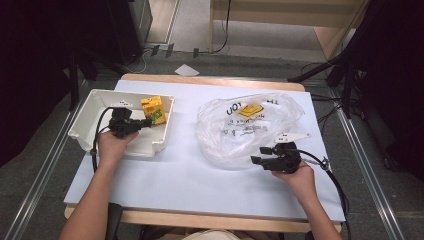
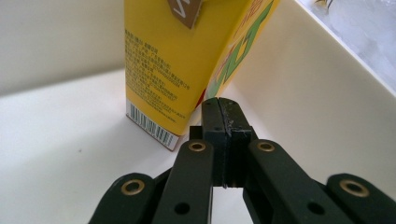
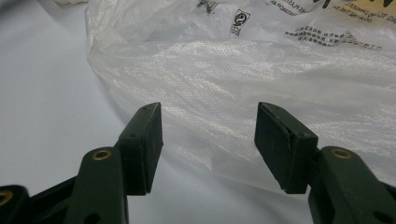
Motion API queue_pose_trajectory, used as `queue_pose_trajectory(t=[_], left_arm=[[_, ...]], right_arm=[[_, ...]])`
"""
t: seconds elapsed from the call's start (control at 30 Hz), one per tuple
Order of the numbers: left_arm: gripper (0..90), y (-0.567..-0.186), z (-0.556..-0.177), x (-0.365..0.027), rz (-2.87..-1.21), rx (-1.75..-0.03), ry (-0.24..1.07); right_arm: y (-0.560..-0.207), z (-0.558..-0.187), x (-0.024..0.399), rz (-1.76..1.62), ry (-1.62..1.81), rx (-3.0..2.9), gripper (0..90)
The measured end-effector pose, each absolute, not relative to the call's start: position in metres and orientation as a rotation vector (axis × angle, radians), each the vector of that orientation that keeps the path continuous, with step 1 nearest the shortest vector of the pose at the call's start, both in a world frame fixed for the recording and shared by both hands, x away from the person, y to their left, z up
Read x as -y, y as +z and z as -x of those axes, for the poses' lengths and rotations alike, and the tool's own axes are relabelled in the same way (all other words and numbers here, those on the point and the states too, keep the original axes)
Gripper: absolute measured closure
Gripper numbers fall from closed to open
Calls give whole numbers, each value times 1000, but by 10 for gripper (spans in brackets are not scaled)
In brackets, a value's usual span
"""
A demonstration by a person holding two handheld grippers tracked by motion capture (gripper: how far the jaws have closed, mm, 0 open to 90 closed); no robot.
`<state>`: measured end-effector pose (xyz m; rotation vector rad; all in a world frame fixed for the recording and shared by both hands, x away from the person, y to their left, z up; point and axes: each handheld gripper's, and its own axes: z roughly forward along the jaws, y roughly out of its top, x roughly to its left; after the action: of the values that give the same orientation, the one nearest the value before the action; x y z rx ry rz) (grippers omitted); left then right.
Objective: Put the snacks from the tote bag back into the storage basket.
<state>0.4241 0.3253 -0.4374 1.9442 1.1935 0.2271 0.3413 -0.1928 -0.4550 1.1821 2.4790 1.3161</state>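
Jaws of the left gripper (image 1: 148, 121) are closed on nothing, beside the yellow carton (image 1: 153, 110) standing upright in the white bin (image 1: 85, 116) on the worktop (image 1: 185, 170); the right gripper (image 1: 259, 154) points left at the plastic bag (image 1: 235, 135).

Left gripper view: the closed tips are just beside the carton (image 2: 173, 70), whose top is cut off.

Right gripper view: the right jaws stand wide apart, empty, before the crumpled bag (image 3: 261, 79); its contents are unclear.

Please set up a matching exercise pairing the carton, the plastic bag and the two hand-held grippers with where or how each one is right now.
Things:
1. yellow carton
2. plastic bag
3. left hand-held gripper
4. right hand-held gripper

States:
A. jaws open, facing the bag's edge
B. standing inside the white bin
C. jaws shut with nothing between them, beside the carton
D. lying crumpled on the table

Pairs: 1-B, 2-D, 3-C, 4-A
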Motion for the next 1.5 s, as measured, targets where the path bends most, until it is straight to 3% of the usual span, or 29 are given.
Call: queue_pose_trajectory(t=[1.5], left_arm=[[900,-439,-430,-326,-1915,-1316,328]], right_arm=[[-457,-341,192,-1192,1302,-2484,430]])
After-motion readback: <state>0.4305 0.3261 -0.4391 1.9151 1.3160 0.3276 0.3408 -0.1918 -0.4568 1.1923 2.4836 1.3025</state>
